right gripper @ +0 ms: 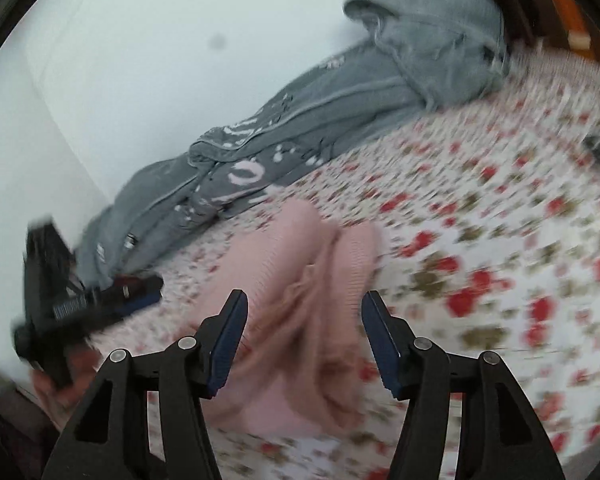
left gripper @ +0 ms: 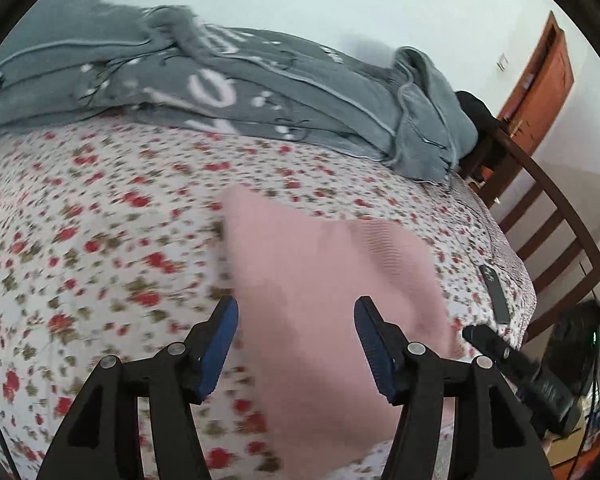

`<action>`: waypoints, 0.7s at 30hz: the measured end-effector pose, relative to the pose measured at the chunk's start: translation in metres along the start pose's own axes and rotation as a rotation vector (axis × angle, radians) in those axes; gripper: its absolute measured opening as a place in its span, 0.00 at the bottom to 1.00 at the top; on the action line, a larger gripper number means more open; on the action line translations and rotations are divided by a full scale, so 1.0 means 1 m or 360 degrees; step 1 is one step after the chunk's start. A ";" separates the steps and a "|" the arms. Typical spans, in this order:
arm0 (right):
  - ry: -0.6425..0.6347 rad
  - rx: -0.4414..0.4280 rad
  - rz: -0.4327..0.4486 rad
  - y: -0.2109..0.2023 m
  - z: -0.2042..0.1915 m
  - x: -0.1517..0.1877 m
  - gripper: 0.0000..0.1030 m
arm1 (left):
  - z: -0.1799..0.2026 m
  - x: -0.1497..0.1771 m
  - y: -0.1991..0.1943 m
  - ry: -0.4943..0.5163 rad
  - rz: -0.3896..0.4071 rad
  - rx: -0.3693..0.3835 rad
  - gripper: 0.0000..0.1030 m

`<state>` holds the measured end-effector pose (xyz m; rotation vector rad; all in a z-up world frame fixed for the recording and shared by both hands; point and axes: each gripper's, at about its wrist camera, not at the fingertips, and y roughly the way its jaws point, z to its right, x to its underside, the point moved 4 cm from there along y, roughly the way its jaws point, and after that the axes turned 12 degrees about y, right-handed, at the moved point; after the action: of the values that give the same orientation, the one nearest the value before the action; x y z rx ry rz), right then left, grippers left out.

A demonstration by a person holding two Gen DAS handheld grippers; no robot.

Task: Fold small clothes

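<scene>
A pink knitted garment (left gripper: 320, 264) lies folded on the floral bed sheet (left gripper: 100, 220). My left gripper (left gripper: 296, 308) hovers over its near part, jaws apart, blue pads (left gripper: 220, 344) clear of the cloth. In the right wrist view the same pink garment (right gripper: 292, 248) shows bunched, with a fold ridge down its middle. My right gripper (right gripper: 304, 300) stands open above it, nothing pinched between its pads. Each gripper shows in the other's view: the right gripper (left gripper: 512, 364) at the garment's right edge, the left gripper (right gripper: 100, 300) at its left, held by a hand (right gripper: 52, 388).
A grey blanket (left gripper: 220, 80) with white lettering lies bunched along the wall at the back of the bed. A dark phone (left gripper: 496, 296) rests near the bed's right edge. A brown wooden bed frame (left gripper: 548, 216) and a door (left gripper: 540, 80) stand beyond.
</scene>
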<state>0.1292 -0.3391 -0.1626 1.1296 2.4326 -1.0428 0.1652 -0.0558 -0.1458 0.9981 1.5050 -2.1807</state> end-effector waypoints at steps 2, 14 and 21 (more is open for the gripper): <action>0.0051 0.0002 -0.0062 0.019 -0.003 -0.001 0.57 | -0.014 0.006 0.002 -0.0003 -0.0008 -0.0012 0.57; -0.0283 0.0159 0.0008 0.046 -0.044 0.004 0.19 | -0.037 0.025 0.006 0.0205 -0.0021 -0.0105 0.57; -0.0201 0.0250 0.0037 0.044 0.010 0.006 0.24 | -0.016 0.029 0.007 0.0273 -0.0007 0.0034 0.58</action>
<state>0.1574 -0.3231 -0.1948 1.1000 2.2684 -1.2761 0.1547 -0.0407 -0.1736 1.2171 1.5609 -2.1657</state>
